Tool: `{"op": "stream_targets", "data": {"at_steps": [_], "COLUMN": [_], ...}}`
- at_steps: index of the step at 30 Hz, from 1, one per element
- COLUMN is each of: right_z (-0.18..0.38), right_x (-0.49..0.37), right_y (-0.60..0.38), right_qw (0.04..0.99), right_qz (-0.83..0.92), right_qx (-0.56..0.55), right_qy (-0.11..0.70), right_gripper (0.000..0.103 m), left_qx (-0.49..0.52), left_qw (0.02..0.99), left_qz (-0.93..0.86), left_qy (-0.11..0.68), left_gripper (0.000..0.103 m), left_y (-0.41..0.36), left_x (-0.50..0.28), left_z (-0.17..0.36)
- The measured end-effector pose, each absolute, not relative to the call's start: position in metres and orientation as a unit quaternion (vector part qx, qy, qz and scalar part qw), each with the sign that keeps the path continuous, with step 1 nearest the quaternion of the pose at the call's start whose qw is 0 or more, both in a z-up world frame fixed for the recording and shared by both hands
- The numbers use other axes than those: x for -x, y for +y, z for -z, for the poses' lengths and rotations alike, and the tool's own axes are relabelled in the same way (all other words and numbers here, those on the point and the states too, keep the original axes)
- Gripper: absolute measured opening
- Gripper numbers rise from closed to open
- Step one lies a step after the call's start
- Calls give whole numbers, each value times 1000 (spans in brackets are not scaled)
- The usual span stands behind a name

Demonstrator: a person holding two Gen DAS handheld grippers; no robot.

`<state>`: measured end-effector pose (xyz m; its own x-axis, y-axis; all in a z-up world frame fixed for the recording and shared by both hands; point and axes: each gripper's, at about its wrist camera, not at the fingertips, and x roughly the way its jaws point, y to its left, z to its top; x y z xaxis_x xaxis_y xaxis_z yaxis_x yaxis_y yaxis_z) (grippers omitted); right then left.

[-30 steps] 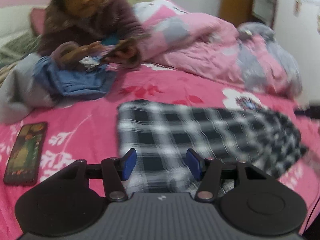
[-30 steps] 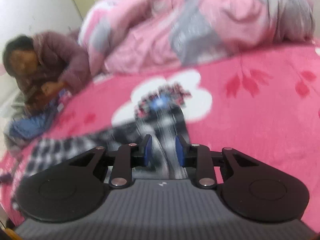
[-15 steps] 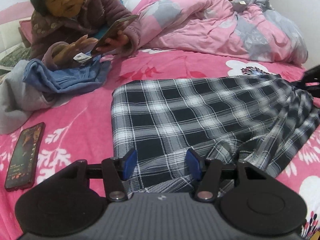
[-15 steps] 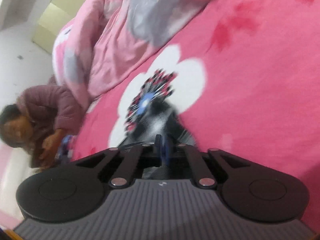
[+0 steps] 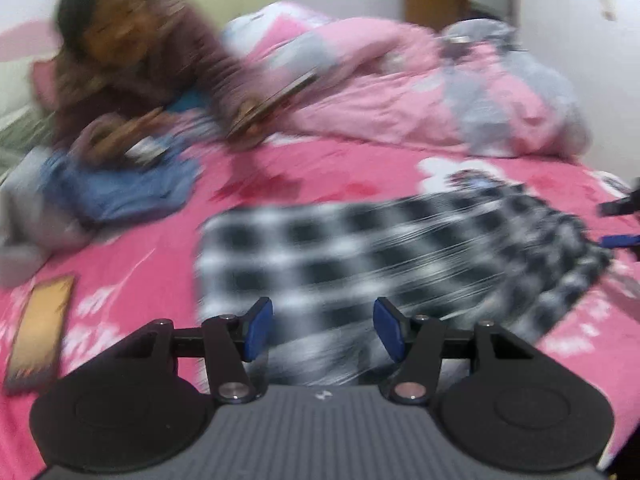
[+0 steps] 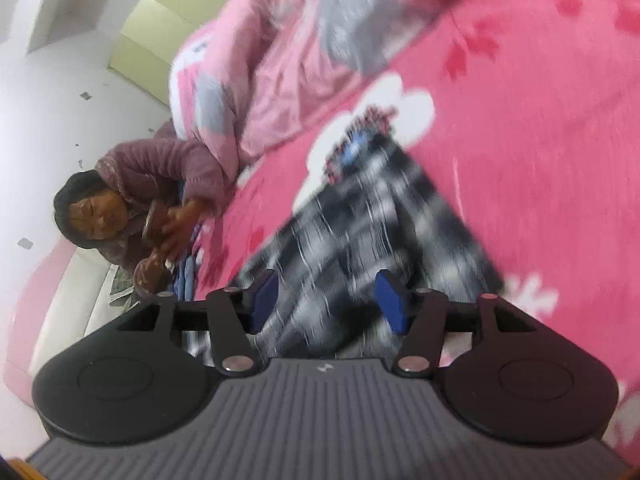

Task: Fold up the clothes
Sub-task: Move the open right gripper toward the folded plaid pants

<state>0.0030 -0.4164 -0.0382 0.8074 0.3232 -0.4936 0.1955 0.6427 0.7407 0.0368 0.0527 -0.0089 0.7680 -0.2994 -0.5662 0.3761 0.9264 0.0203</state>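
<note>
A black-and-white plaid garment [image 5: 360,248] lies spread on the pink floral bed sheet [image 5: 140,272]. My left gripper [image 5: 323,330] hovers open over the garment's near edge, and its blue pads do not press on the cloth. In the right wrist view the same plaid garment [image 6: 380,216] runs from between the fingers towards a white flower print. The jaws of my right gripper [image 6: 326,302] are opening; the cloth lies under and between them, apart from the pads. In the left wrist view the right gripper's fingertips [image 5: 618,240] show at the garment's right end.
A person [image 5: 132,64] lies at the back left of the bed, holding a phone. Beside the person sit a blue garment [image 5: 120,188] and a grey one [image 5: 24,216]. Another phone [image 5: 40,332] lies at the near left. A bunched pink quilt [image 5: 400,92] fills the back.
The right gripper, shut on the plaid cloth half a second ago, has spread its jaws and let go while rolling. The left gripper has shifted sideways, still open.
</note>
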Motion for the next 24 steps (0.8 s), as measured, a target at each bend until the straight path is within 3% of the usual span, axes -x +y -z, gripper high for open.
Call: {"op": "stream_targets", "data": {"at_steps": [6, 14, 18, 24], "right_z": [60, 83, 81, 73], "right_x": [-6, -12, -8, 14], "right_y": [-425, -446, -452, -449], "right_qw": [817, 766, 788, 861], "right_qz": [-27, -66, -97, -109], "right_qx": [-482, -570, -549, -473], "right_qy": [315, 288, 261, 154], "right_gripper": [57, 62, 63, 63], "left_qx": [-175, -302, -296, -225], "left_qw": [906, 841, 843, 887], "left_qz": [311, 393, 387, 346], "left_qy": [226, 218, 225, 206], "left_gripper": [77, 78, 78, 78], "left_y": [-65, -212, -222, -197], "left_x": [-34, -50, -52, -51], "left_z": [-4, 28, 35, 30]}}
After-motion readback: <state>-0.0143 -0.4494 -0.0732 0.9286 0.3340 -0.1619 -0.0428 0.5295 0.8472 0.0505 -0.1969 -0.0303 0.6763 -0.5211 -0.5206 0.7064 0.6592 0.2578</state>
